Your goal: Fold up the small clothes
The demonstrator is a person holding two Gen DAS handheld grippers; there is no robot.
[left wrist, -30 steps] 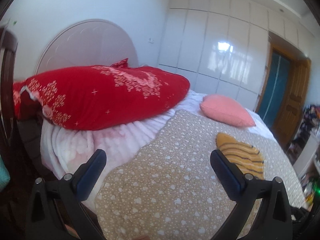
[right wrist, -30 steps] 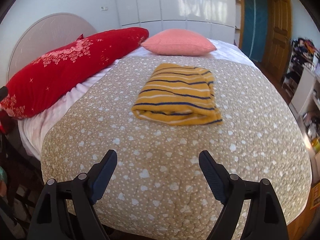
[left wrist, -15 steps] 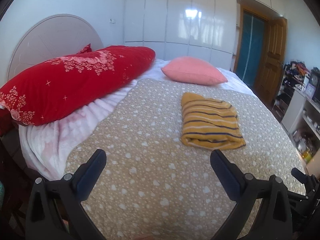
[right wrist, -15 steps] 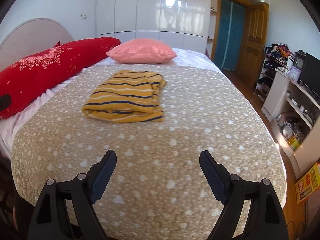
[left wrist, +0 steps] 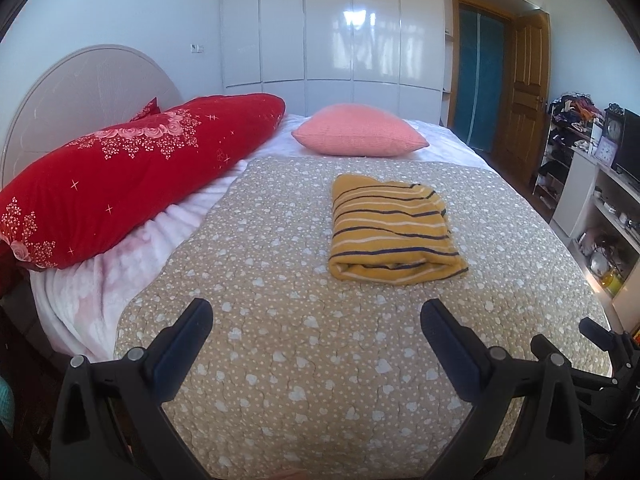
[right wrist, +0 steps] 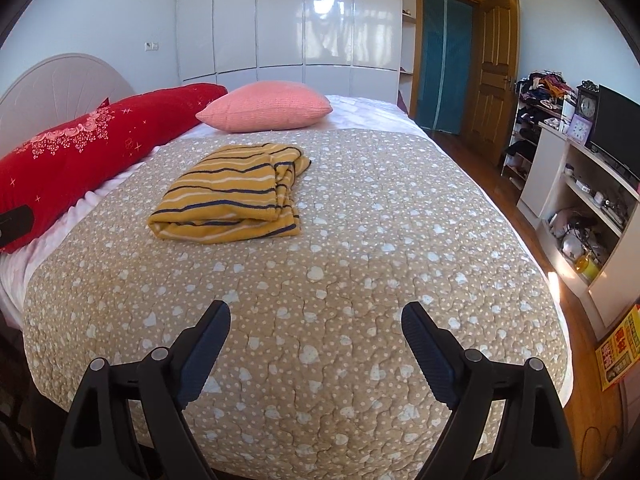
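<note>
**Inspector A:** Evidently, the folding looks finished or nearly so. The yellow striped garment point(left wrist: 394, 232) lies on the tan heart-print bedspread point(left wrist: 280, 320) as a compact stack of layers, just near of the pink pillow point(left wrist: 360, 136) and right of the red bolster point(left wrist: 132, 176).

**Inspector B:** Agreed, with one reservation. In the right wrist view the garment's right edge point(right wrist: 286, 184) is bunched rather than square, so some tidying may remain. No other loose clothing shows on the bed; whether more items await cannot be told.

**Inspector A:** And the claws?

**Inspector B:** The left gripper point(left wrist: 316, 332) stands with its jaws spread wide, released, nothing between them but bare bedspread. The right gripper point(right wrist: 316, 336) is likewise wide apart and empty. Neither touches the garment; both sit at the near end of the bed, well apart from it.

**Inspector A:** Judgement, then: the item is set down and let go, and the remaining work is at most a straightening of that edge.
</note>
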